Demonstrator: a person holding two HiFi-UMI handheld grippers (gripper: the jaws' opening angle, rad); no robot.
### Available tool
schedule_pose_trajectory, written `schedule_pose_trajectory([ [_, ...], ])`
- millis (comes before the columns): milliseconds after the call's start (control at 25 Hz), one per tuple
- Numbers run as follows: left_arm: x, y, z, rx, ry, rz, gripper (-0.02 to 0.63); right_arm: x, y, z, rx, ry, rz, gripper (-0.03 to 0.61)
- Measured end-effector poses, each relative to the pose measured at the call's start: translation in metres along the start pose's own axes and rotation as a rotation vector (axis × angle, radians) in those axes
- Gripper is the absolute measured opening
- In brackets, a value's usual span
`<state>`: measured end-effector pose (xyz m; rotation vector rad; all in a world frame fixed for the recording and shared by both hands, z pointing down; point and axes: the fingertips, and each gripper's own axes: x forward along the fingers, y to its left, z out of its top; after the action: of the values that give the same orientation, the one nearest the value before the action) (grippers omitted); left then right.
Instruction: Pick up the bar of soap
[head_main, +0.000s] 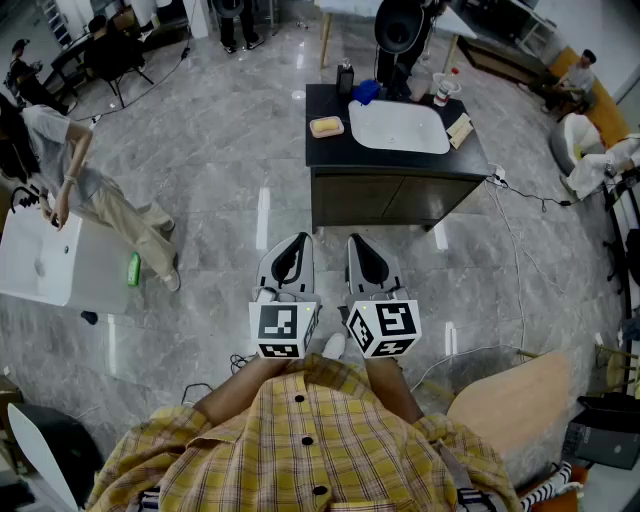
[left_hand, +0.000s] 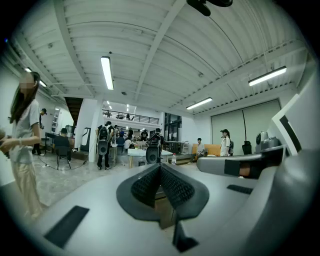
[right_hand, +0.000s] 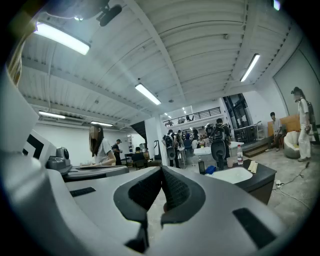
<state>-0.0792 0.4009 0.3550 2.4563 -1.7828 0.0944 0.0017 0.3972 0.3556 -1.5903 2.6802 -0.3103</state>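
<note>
We stand on a grey marble tile floor (head_main: 215, 215), facing a black rectangular cabinet (head_main: 400, 195) well ahead of us, with a white oval basin (head_main: 398, 127) set in its top. Off to our left sits a white rectangular sink counter (head_main: 40, 260) with a person (head_main: 85, 185) bent over it. Our yellow plaid shirt (head_main: 300, 445) fills the bottom of the head view. We hold both tools low, side by side, just in front of us. Left grey two-jaw gripper (head_main: 296, 243) (left_hand: 160, 167): jaws closed together, nothing between the ribbed black pads. Right grey two-jaw gripper (head_main: 357, 243) (right_hand: 161, 171): jaw tips meeting, also empty. A dark bottle (head_main: 345, 75) stands at the back of the cabinet top. The pale yellow rectangular bar of soap (head_main: 327, 126) lies on the left side of the cabinet top, just left of the basin, well apart from both grippers.
</note>
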Motion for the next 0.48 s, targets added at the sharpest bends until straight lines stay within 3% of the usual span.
schedule_pose_trajectory([
  [480, 0.013, -0.009, -0.001, 0.009, 0.006, 0.008, 0.009, 0.001, -0.021, 0.0, 0.0, -0.004, -0.004, 0.02],
])
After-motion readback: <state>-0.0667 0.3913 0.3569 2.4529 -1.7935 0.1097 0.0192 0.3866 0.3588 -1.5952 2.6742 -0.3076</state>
